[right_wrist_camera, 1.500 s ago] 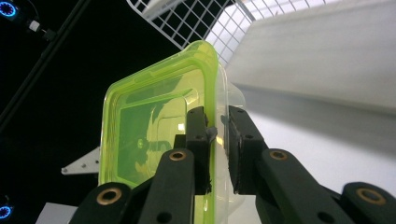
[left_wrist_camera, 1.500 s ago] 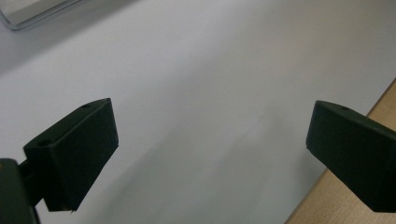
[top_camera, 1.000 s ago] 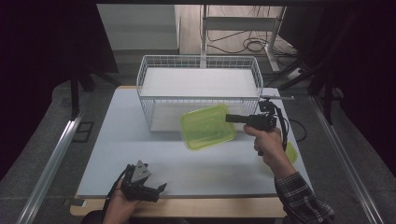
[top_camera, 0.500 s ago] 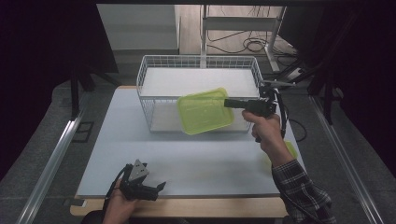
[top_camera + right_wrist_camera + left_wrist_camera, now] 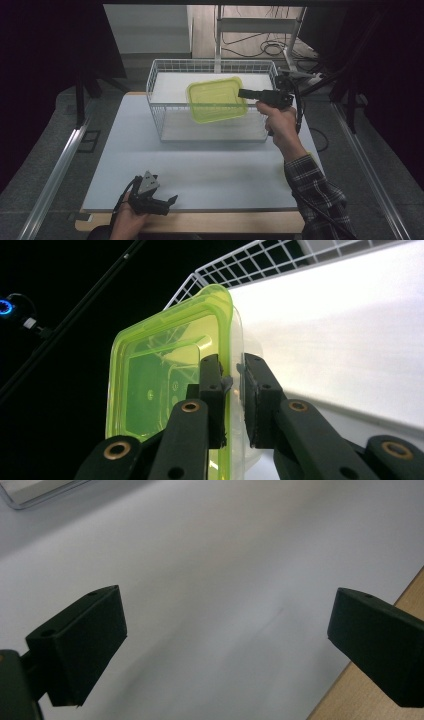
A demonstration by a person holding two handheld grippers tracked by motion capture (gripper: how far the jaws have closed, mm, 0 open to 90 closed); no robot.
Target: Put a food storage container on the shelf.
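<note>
Right claw pinching rim of translucent yellow-green plastic container, held above white wire basket at surface's far edge; left claw spread, near front edge.

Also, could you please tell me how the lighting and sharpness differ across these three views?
High view: dark surroundings, evenly lit white tabletop, sharp. Left gripper view: soft and faintly smeared, tabletop washed pale behind the open jaws. Right gripper view: the white wire basket's floor glares, the translucent green plastic container glows against black, near jaws are crisp.
</note>
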